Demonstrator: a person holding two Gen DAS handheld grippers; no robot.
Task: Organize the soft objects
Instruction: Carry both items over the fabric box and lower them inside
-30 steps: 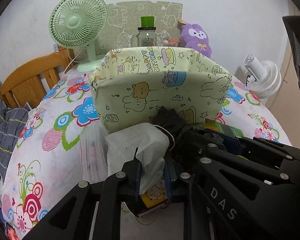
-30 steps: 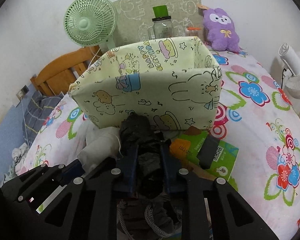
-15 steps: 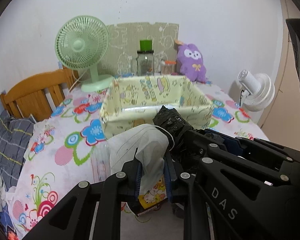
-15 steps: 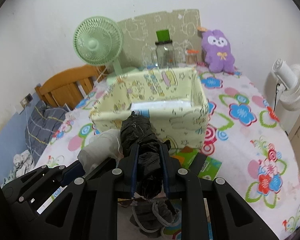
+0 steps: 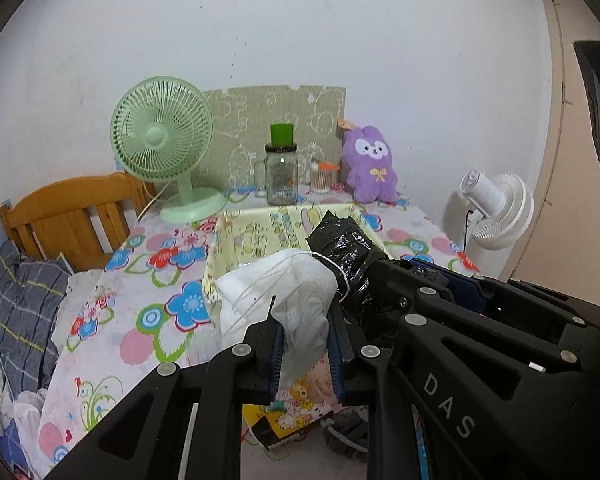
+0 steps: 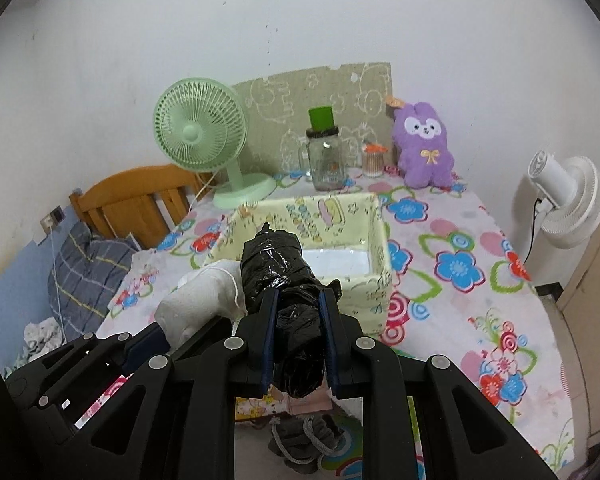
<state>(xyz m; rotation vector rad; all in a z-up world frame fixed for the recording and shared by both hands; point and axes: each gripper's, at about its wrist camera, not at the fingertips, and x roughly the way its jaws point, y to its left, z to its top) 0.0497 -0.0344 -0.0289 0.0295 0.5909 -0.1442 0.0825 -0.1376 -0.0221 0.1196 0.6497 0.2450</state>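
Note:
My left gripper [image 5: 302, 314] is shut on a white cloth bundle [image 5: 280, 292], held above the table in front of the yellow cartoon-print fabric bin [image 5: 252, 232]. My right gripper [image 6: 298, 300] is shut on a black plastic-wrapped bundle [image 6: 278, 270], held just right of the white bundle [image 6: 198, 300] and above the near wall of the bin [image 6: 374, 236]. The bin's pale floor shows. The black bundle also shows in the left wrist view [image 5: 346, 252].
A green fan [image 6: 200, 136], a glass jar [image 6: 326, 160], a purple plush [image 6: 422, 144] stand behind the bin on the floral tablecloth [image 6: 456, 268]. A white fan [image 6: 568, 200] stands right. A grey drawstring item [image 6: 304, 440] and packets lie below the grippers.
Both grippers have risen with their bundles, from table level in front of the bin to well above its rim, so the bin's inside now shows.

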